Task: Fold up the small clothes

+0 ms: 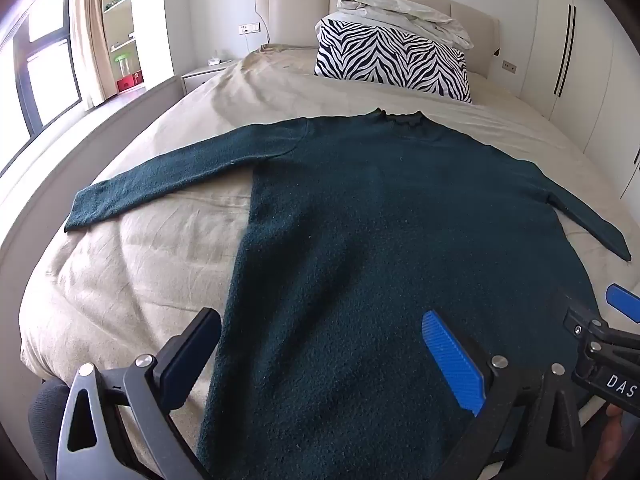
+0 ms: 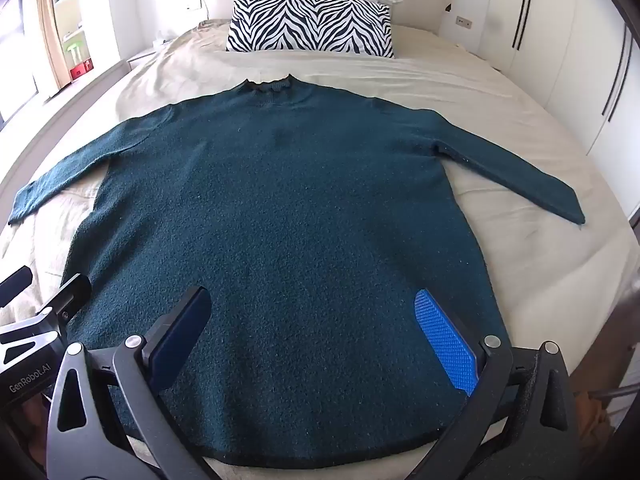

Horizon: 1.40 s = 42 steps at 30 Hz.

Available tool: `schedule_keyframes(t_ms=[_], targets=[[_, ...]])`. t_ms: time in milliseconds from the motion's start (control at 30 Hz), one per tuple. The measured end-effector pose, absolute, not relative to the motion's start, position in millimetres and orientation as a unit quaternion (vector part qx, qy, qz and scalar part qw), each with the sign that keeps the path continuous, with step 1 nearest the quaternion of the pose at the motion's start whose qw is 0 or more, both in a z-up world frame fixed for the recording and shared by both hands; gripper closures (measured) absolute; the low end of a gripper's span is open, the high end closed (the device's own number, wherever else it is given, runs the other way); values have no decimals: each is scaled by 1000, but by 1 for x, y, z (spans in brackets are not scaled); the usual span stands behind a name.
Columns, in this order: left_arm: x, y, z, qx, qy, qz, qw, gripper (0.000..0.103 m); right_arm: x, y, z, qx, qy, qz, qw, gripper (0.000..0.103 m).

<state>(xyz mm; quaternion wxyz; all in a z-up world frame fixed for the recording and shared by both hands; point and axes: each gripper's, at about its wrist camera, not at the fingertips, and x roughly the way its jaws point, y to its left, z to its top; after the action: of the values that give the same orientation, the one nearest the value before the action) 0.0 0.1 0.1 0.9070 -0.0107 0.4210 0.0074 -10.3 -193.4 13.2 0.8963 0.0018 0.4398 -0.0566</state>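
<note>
A dark teal long-sleeved sweater (image 1: 360, 220) lies flat and spread out on the beige bed, collar at the far end, both sleeves stretched out to the sides; it also shows in the right wrist view (image 2: 280, 208). My left gripper (image 1: 320, 332) is open and empty, hovering over the sweater's lower left part near the hem. My right gripper (image 2: 312, 312) is open and empty over the lower middle of the sweater, just above the hem. The right gripper's fingers (image 1: 620, 304) show at the right edge of the left wrist view.
A zebra-striped pillow (image 1: 392, 60) with a folded white duvet (image 1: 404, 12) on top stands at the headboard. The beige bed sheet (image 1: 132, 264) surrounds the sweater. White wardrobe doors (image 2: 560, 40) stand at the right; a window and shelves are at the left.
</note>
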Motion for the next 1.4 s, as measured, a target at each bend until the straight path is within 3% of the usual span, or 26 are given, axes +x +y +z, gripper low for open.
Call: schedule_keyframes(t_ms=[1400], targets=[[0, 0, 0, -13, 422, 7, 906, 0, -11, -192, 11, 1, 443, -57, 895, 0]])
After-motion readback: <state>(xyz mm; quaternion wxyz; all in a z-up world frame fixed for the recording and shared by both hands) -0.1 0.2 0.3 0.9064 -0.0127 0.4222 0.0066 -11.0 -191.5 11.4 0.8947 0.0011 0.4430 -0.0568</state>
